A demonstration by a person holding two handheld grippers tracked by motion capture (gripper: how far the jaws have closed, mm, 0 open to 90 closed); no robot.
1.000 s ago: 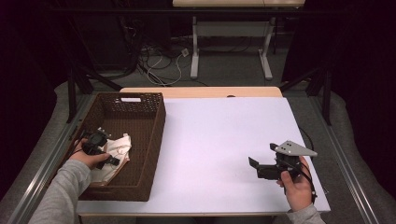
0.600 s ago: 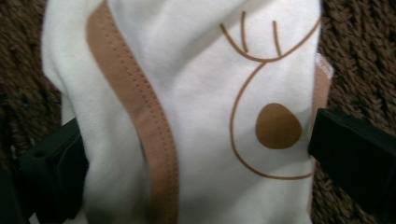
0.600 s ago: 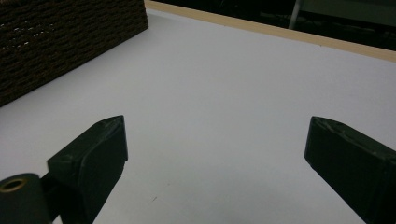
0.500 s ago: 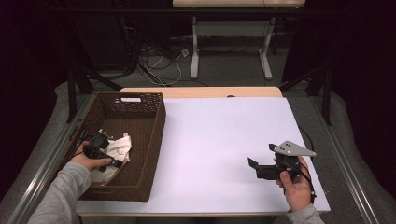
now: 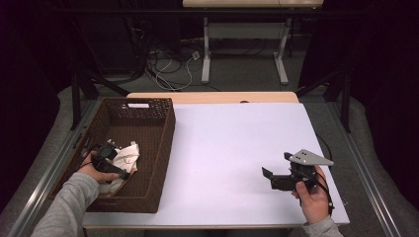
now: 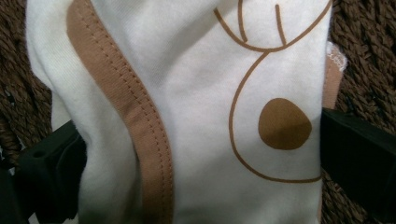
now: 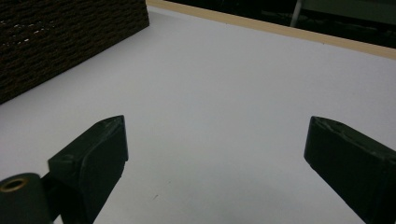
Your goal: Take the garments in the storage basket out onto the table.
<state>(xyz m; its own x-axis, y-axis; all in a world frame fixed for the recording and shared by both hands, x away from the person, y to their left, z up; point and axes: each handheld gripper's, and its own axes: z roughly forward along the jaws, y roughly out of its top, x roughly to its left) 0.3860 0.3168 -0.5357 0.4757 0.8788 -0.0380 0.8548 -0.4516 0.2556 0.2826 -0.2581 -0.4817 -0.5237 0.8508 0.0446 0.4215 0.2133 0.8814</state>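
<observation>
A cream cloth (image 5: 129, 153) with tan trim and a brown line drawing lies in the dark woven basket (image 5: 168, 133) at the table's left. My left gripper (image 5: 120, 171) is down inside the basket at the cloth. In the left gripper view the cloth (image 6: 196, 70) bulges between the two jaws, and the left gripper (image 6: 201, 158) is open, its jaws wide on either side of the fabric. My right gripper (image 5: 269, 178) hovers over the white table (image 5: 222, 148) near the front right. In its own view the right gripper (image 7: 215, 140) is open with nothing between its jaws.
The basket's side wall (image 7: 60, 42) is at the far left in the right gripper view. A light wooden strip (image 5: 212, 97) runs along the table's back edge. Behind it are cables and a white table frame (image 5: 207, 54) on the floor.
My left gripper has sunk a little lower onto the cloth in the basket. The right gripper has stayed where it was.
</observation>
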